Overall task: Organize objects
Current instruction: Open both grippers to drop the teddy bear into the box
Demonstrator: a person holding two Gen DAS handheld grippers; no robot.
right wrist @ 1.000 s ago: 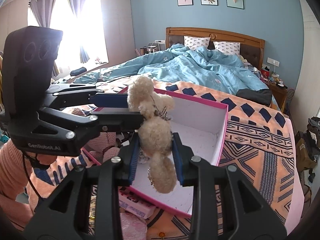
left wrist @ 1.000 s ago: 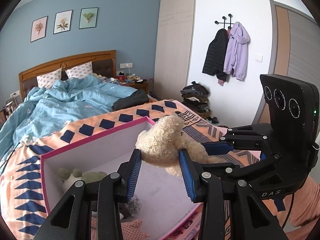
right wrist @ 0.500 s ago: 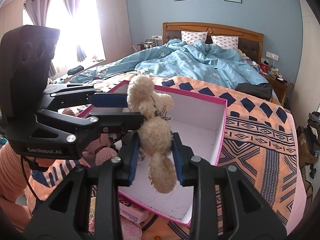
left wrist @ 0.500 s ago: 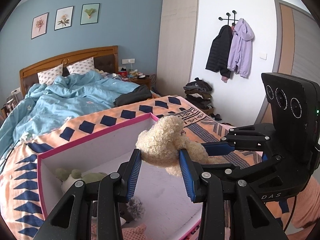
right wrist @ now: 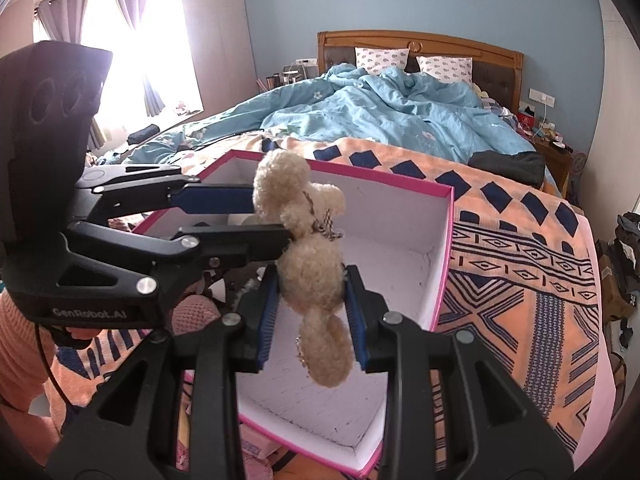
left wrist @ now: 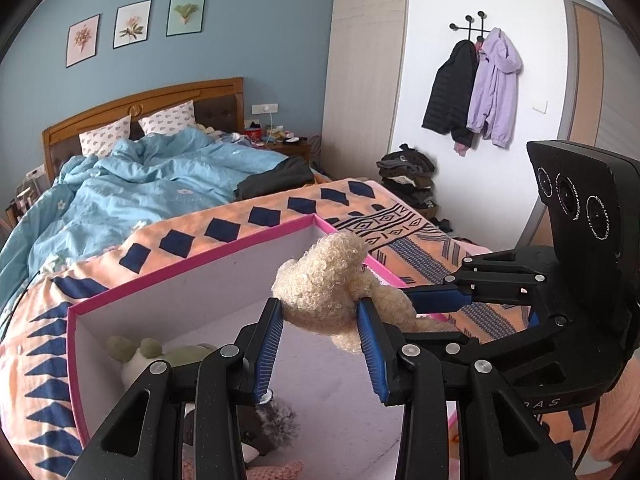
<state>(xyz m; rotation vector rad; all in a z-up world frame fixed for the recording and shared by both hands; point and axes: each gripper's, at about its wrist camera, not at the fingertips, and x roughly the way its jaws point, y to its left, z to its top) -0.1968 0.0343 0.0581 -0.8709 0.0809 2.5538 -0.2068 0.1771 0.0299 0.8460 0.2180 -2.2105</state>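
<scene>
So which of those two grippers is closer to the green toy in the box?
Left. The left gripper hangs just above and beside the green toy, at that end of the box. The right gripper reaches in from the opposite side; both clamp the teddy.

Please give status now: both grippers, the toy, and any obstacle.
Left gripper and right gripper both shut on cream plush bear. Bear above pink-rimmed box. Other plush toys inside; centre free.

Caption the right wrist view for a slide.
Both grippers clamp a cream plush bear above a pink-rimmed box.
</scene>
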